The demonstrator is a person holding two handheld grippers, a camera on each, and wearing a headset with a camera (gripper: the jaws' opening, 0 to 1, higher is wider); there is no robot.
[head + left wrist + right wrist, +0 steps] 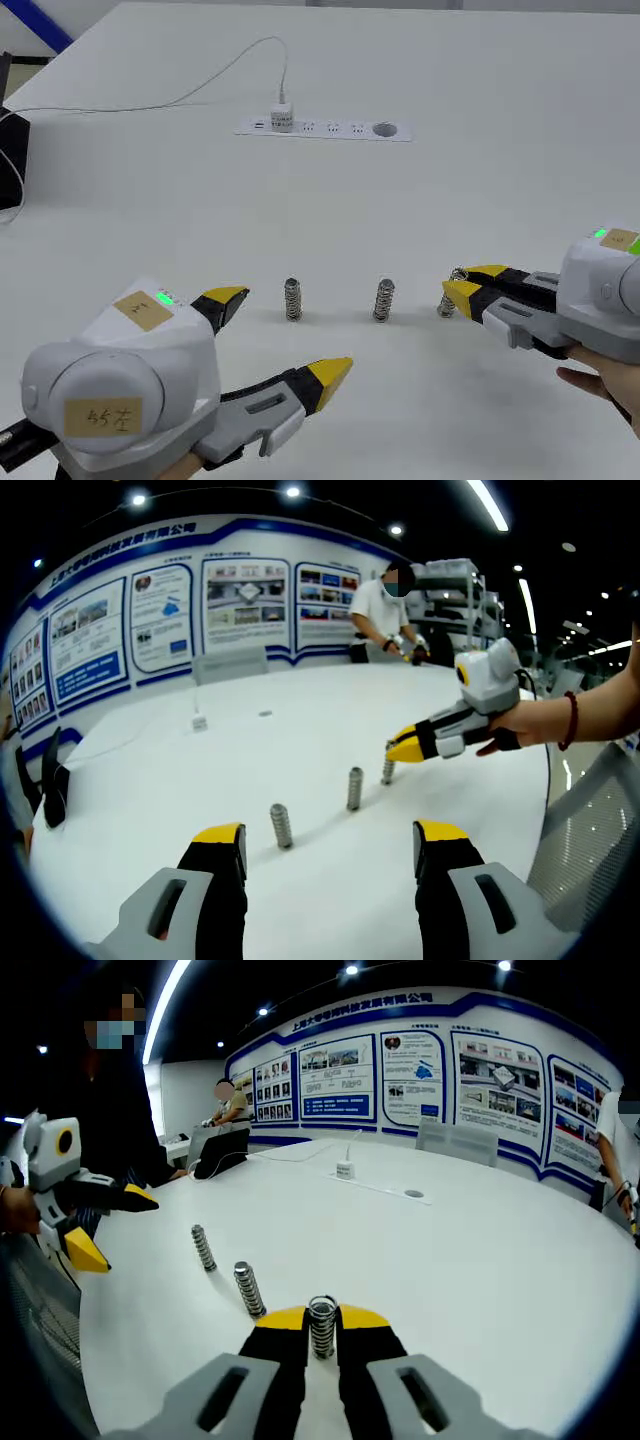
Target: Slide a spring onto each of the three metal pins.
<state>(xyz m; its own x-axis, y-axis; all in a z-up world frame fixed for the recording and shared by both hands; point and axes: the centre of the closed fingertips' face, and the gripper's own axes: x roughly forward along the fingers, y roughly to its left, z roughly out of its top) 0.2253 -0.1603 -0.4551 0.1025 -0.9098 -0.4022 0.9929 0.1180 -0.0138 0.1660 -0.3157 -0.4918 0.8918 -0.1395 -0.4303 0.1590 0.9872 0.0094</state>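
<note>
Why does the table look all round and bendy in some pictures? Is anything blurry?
Left gripper view: the fisheye lens curves the white table, and ceiling lights glare. Right gripper view: same curving, yet the gripped spring looks sharp. Head view: straight lines, even light, only faint shadows by the standing springs.

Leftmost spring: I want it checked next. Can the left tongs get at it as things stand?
Probably yes. The left tongs stand open with bare table between them and the leftmost spring; the right tongs are shut on the far spring, out of the way.
</note>
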